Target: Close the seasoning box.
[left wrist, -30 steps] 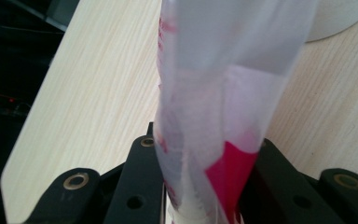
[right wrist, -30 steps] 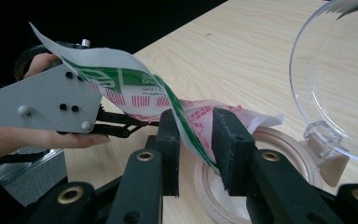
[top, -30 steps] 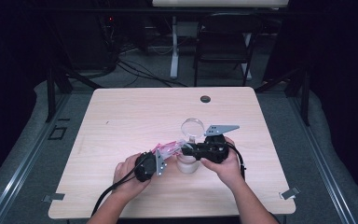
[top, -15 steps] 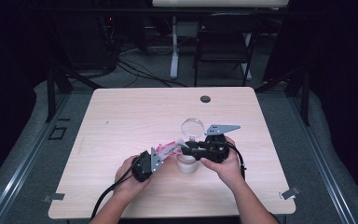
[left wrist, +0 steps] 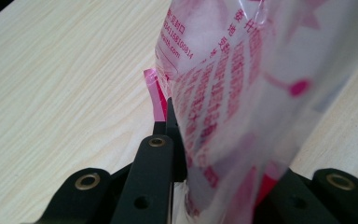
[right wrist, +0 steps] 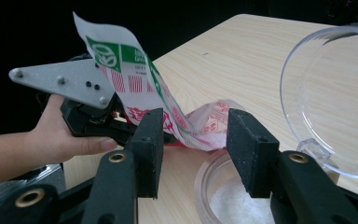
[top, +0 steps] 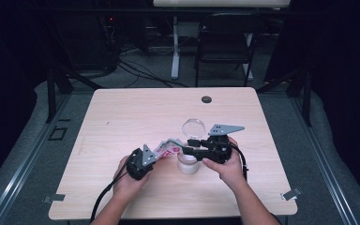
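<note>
Pink-print packet (top: 168,149) tilted over jar (top: 187,164), prob.

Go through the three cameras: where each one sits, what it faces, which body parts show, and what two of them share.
High view: above the person's side, looking forward and down on the table; both forearms and hands enter from below.
Left gripper view: rides the left tool, jaws shut on the printed packet.
Right gripper view: rides the right tool, whose jaws have just been opening, nothing pinched; faces the clear container, its lid, and the other hand.
Shared: both gripper views show the packet.
</note>
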The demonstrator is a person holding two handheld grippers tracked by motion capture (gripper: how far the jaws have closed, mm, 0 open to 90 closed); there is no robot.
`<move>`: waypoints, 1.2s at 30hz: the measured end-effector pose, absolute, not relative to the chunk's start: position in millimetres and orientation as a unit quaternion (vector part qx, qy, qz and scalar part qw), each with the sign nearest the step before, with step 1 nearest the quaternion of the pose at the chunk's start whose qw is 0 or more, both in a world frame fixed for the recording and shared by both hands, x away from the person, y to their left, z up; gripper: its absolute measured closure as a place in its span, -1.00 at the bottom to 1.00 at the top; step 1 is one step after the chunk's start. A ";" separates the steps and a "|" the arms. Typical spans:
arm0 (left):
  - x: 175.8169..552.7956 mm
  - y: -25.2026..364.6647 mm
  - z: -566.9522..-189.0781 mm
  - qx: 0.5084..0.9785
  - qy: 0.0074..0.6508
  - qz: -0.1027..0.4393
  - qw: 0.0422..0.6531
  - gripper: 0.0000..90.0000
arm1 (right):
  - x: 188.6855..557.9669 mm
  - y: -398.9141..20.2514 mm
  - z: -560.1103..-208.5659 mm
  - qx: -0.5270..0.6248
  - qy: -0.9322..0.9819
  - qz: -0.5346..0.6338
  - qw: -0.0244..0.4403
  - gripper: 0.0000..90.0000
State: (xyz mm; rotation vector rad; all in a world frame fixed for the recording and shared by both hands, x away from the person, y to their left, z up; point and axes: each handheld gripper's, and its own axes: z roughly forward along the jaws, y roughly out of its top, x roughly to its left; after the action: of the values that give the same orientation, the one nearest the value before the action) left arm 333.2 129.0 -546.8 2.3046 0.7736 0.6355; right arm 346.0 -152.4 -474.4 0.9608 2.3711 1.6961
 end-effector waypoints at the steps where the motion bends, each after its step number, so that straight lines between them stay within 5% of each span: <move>1: 334.1 130.7 -547.2 0.869 0.297 0.236 0.316 0.84 | 345.9 -152.7 -474.2 0.315 0.770 0.554 0.037 0.25; 17: 342.4 148.9 -544.0 0.852 0.331 0.195 0.357 0.90 | 348.5 -159.4 -474.9 0.329 0.759 0.561 0.040 0.25; 36: 340.7 179.0 -525.4 0.822 0.362 0.211 0.387 0.90 | 350.4 -164.5 -477.0 0.347 0.746 0.567 0.048 0.26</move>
State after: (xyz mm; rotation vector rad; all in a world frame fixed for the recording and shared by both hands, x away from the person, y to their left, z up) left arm 340.7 179.0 -525.4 2.0915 0.9208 0.5372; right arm 350.4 -164.5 -477.0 1.0587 2.2729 1.7270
